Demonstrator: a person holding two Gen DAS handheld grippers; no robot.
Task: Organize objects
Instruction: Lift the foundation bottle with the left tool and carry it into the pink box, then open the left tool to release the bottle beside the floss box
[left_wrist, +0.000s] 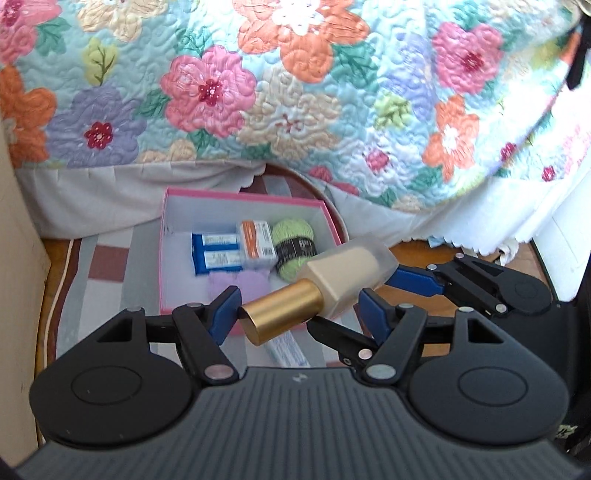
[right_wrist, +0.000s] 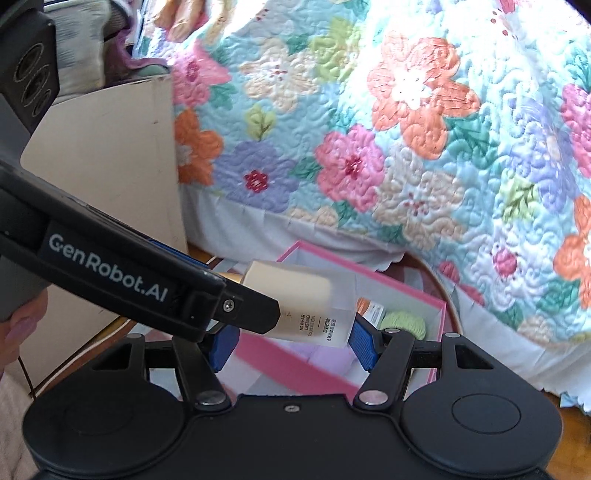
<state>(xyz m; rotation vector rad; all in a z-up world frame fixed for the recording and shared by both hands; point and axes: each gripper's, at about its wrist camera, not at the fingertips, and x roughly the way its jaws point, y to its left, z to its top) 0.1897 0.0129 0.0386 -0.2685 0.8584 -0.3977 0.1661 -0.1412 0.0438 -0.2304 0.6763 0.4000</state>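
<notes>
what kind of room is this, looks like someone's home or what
Most likely a home bedroom: a floral quilt drapes over what looks like a bed, a striped rug lies below it, and a pink box of household items sits on the rug.

Bottle (left_wrist: 343, 284) above box (left_wrist: 177, 206) (cartons (left_wrist: 218, 253) left, yarn (left_wrist: 293, 245) right), bedspread (left_wrist: 295, 92) behind

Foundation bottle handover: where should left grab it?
Probably the gold cap: a plain cylinder pointing back at the left gripper, between its open fingers. Close across its diameter; the right gripper holds the foundation bottle by its frosted body.
</notes>
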